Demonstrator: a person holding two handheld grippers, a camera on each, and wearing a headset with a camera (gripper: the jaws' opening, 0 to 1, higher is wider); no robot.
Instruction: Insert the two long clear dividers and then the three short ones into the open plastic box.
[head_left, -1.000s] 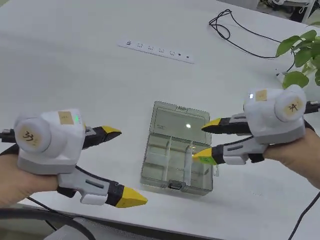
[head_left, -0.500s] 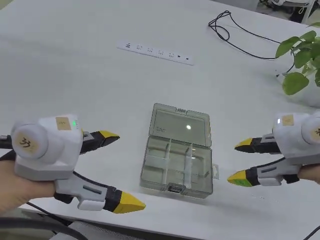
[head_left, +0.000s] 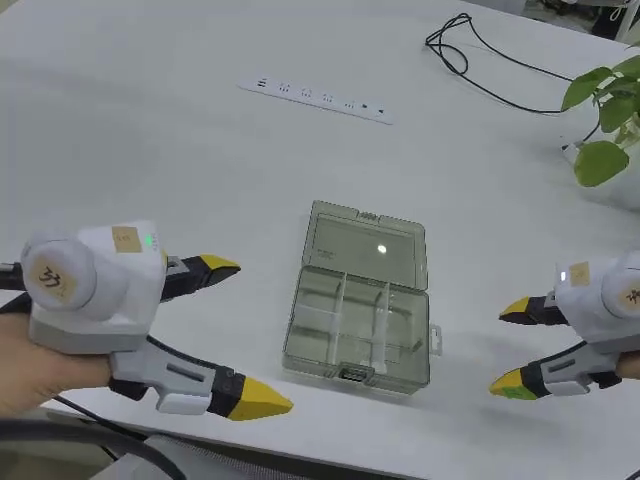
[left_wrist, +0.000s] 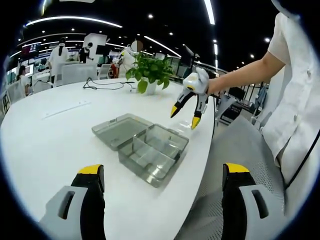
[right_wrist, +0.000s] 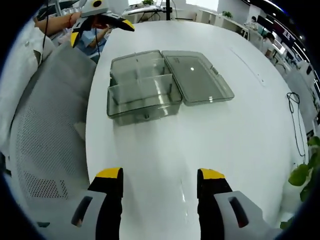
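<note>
The clear plastic box (head_left: 358, 335) lies open near the table's front edge, its lid (head_left: 368, 246) folded flat behind it. Clear dividers (head_left: 380, 322) stand inside and split the tray into compartments. A small clear piece (head_left: 436, 340) rests against the box's right side. My left gripper (head_left: 245, 335) hovers open to the left of the box, holding nothing. My right gripper (head_left: 512, 348) is open well to the right of it, also holding nothing. The left gripper view has the box (left_wrist: 150, 147) ahead of the open jaws (left_wrist: 162, 172). In the right gripper view the box (right_wrist: 145, 92) lies beyond the open jaws (right_wrist: 160, 175).
A white power strip (head_left: 315, 97) lies at the back of the white table (head_left: 150, 150). A black cable (head_left: 480, 60) and a potted plant (head_left: 605, 120) are at the back right. A grey mesh chair (right_wrist: 45, 150) stands by the table's front edge.
My right gripper has drawn back from over the box's right side to open table at the far right, still open. The left gripper has hardly moved.
</note>
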